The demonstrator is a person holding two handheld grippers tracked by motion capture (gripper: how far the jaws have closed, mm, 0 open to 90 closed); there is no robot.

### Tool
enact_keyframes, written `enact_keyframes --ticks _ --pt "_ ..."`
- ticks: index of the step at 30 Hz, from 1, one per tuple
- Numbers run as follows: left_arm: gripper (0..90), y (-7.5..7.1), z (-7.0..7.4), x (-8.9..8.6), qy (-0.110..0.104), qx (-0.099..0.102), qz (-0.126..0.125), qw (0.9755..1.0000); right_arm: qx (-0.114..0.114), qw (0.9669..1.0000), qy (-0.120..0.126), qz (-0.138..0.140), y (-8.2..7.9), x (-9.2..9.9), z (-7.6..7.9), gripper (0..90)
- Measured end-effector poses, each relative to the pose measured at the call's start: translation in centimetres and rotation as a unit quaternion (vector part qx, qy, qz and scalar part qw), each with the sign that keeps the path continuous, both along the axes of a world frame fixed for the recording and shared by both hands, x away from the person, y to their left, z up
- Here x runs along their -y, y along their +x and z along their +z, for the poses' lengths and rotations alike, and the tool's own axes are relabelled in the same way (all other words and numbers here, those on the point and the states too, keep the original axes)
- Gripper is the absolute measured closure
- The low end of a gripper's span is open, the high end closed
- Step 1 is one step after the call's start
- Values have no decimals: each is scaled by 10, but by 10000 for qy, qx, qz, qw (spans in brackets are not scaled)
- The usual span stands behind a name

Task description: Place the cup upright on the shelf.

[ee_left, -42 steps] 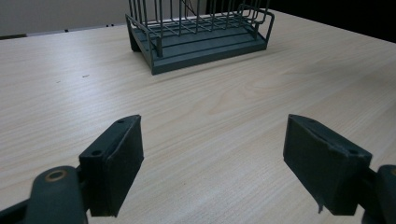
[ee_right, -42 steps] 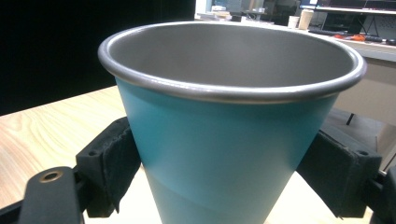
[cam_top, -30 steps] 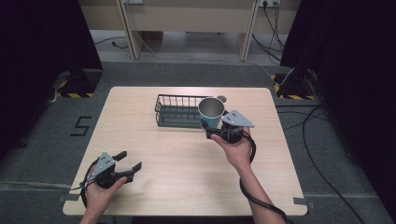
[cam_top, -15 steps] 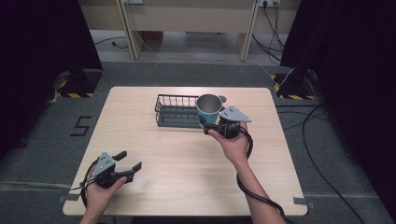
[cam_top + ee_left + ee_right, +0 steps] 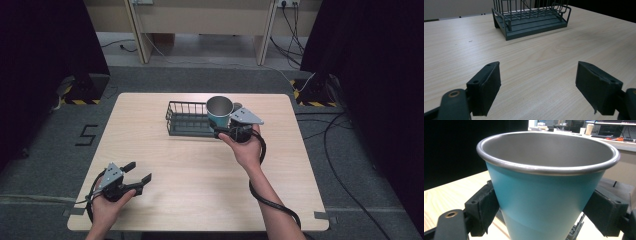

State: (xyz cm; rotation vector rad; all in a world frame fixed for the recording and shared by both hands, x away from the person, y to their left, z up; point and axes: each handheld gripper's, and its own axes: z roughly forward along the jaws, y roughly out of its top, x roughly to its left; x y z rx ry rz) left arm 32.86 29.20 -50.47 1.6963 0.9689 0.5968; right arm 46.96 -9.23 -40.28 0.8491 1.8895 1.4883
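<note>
Teal cup [image 5: 546, 195], steel rim and interior, upright. Right gripper [image 5: 231, 131] clamps its lower wall between both jaws. Left gripper [image 5: 134, 179] gapes wide, holding nothing.

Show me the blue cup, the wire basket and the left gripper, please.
blue cup [image 5: 544, 195]: right gripper view, its blue side.
wire basket [image 5: 187, 127]: high view, its floor.
left gripper [image 5: 139, 175]: high view, between its open fingertips.

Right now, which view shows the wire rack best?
The high view: the whole wire rack sits on the table, its right end behind the teal cup. The left gripper view shows its near end; the right gripper view, a sliver below the cup.
</note>
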Motion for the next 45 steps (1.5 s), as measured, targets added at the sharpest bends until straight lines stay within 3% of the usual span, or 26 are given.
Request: enact_keyframes --ticks 11,28,45 --pt "197 0 0 0 -15 -5 7 10000 -133 9999 24 20 12 -7 -2 184" --pt "194 0 0 -1 -12 12 17 10000 -120 9999 42 46 25 -17 5 184" --pt "194 0 0 -1 -13 18 17 10000 -246 9997 51 50 41 -28 6 184"
